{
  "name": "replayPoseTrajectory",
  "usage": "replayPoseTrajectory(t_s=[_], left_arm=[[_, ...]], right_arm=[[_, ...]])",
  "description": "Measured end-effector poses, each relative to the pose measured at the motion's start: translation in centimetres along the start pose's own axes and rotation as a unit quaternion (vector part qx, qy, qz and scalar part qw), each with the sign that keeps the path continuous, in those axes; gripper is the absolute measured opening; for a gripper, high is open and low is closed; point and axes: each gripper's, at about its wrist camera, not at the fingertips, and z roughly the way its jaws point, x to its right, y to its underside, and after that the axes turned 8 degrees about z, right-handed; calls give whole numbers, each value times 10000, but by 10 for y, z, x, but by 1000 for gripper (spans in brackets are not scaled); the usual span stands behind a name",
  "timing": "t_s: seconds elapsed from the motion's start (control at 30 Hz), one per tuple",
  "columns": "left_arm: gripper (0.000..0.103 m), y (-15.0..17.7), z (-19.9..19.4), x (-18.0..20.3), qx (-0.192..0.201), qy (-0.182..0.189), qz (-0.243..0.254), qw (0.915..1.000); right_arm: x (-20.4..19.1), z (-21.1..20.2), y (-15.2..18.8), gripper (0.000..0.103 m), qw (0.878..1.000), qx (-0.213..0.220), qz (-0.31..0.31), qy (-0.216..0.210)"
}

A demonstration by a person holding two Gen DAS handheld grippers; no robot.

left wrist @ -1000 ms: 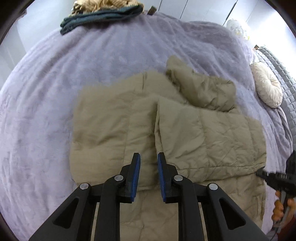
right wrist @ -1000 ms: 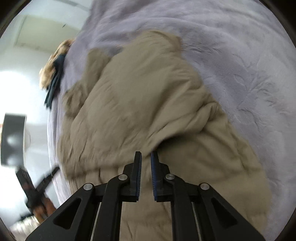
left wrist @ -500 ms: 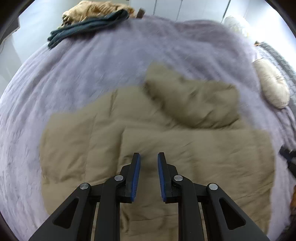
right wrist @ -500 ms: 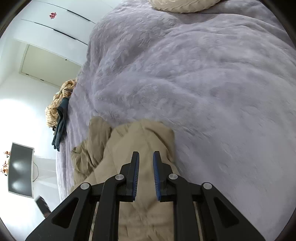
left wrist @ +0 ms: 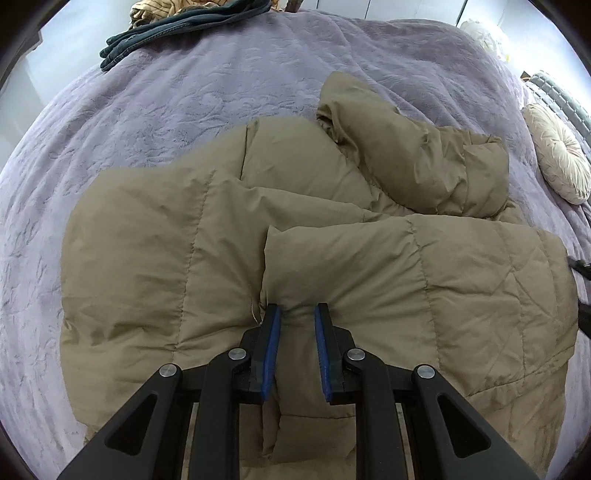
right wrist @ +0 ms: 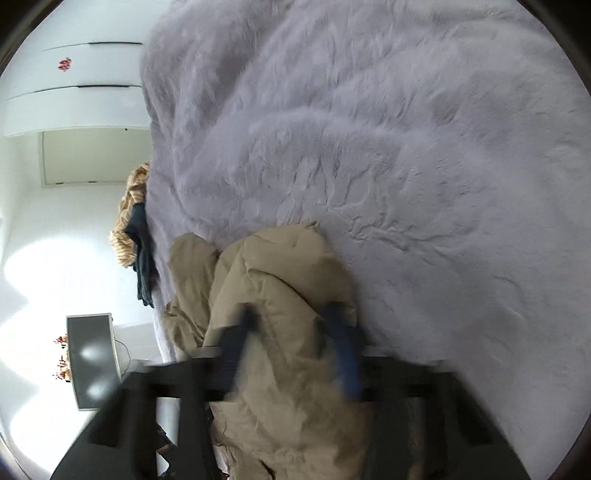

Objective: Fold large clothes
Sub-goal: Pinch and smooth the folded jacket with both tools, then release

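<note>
An olive quilted puffer jacket (left wrist: 155,266) lies partly folded on the lilac bed cover (left wrist: 192,81). One panel is folded over the middle and a sleeve (left wrist: 413,158) is bunched at the back right. My left gripper (left wrist: 296,314) is open, with its tips at the corner of the folded panel and nothing between them. In the right wrist view the jacket (right wrist: 280,291) fills the lower middle. My right gripper (right wrist: 291,317) is blurred, its fingers spread wide on either side of the jacket's edge.
A pile of dark blue and tan clothes (left wrist: 177,22) lies at the bed's far edge and also shows in the right wrist view (right wrist: 136,236). A round cream cushion (left wrist: 561,162) sits at the right. A monitor (right wrist: 92,365) and white cupboards (right wrist: 74,92) stand beyond the bed.
My left gripper has come down to the folded panel's corner. My right gripper swung away over the bed cover, came back to the jacket's edge and opened wide.
</note>
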Motion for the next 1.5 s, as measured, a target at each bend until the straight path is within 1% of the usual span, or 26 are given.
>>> replayPoseTrajectory(t_s=[0.03, 0.1, 0.13, 0.2, 0.27, 0.37, 0.43, 0.5, 0.57, 0.63, 0.67, 0.7, 0.73, 0.8, 0.9, 0.97, 1.03, 1.13, 1.2, 1.37, 1.5], left_arm=[[21, 0, 0, 1, -2, -31, 37, 10000], [21, 0, 0, 3, -3, -45, 65, 10000], [21, -1, 2, 4, -7, -14, 79, 10000], [21, -1, 2, 6, -12, -5, 95, 10000], [21, -1, 2, 8, -22, -65, 100, 9999], [21, -2, 1, 7, -39, -64, 85, 9999], [21, -2, 1, 6, -56, -39, 56, 10000], [21, -3, 1, 6, -67, -45, 49, 10000], [21, -3, 2, 7, -63, -62, 61, 9999], [21, -3, 3, 7, -59, -85, 78, 9999], [21, -3, 4, 8, -60, -92, 80, 9999], [21, -3, 5, 8, -59, -88, 72, 9999], [21, -4, 6, 8, -51, -64, 74, 9999], [21, -4, 7, 9, -35, -24, 107, 9999], [21, -3, 9, 10, -10, 8, 186, 9998], [21, -2, 10, 12, -1, -22, 222, 9998], [21, -2, 10, 12, -1, -41, 246, 9997], [21, -3, 7, 12, -7, -46, 219, 9997], [21, -3, 0, 11, 13, -63, 176, 9998], [21, 0, -21, 7, 152, -25, 94, 9998], [21, 5, -35, 7, 237, -1, 139, 9996]], right_arm=[[-3, 5, -3, 17, 9996, 141, -116, 192], [-4, 13, -8, 15, 9976, 344, -301, 516], [-2, 18, -11, 15, 9957, 455, -309, 751], [2, 19, -13, 15, 9927, 630, -279, 990], [-3, 12, -9, 15, 9891, 793, -450, 1155], [-25, -13, 8, 15, 9760, 1114, -1081, 1529], [-38, -30, 25, 15, 9696, 1193, -1534, 1490], [-47, -42, 47, 15, 9665, 1072, -1920, 1325], [-48, -44, 66, 15, 9638, 873, -2193, 1236], [-41, -37, 80, 15, 9585, 692, -2380, 1405], [-35, -28, 84, 15, 9537, 636, -2466, 1597], [-27, -21, 85, 15, 9501, 602, -2481, 1792], [-18, -14, 83, 14, 9507, 560, -2420, 1856], [-4, -5, 77, 11, 9555, 560, -2235, 1843], [5, 3, 72, 11, 9588, 536, -2111, 1826], [1, 7, 74, 11, 9515, 543, -2298, 1971], [-1, 7, 76, 12, 9471, 529, -2395, 2069], [-5, 2, 77, 15, 9469, 527, -2348, 2132], [-11, -3, 80, 15, 9464, 599, -2323, 2161], [-20, -15, 92, 15, 9469, 690, -2362, 2072], [-25, -23, 105, 16, 9473, 710, -2372, 2033]])
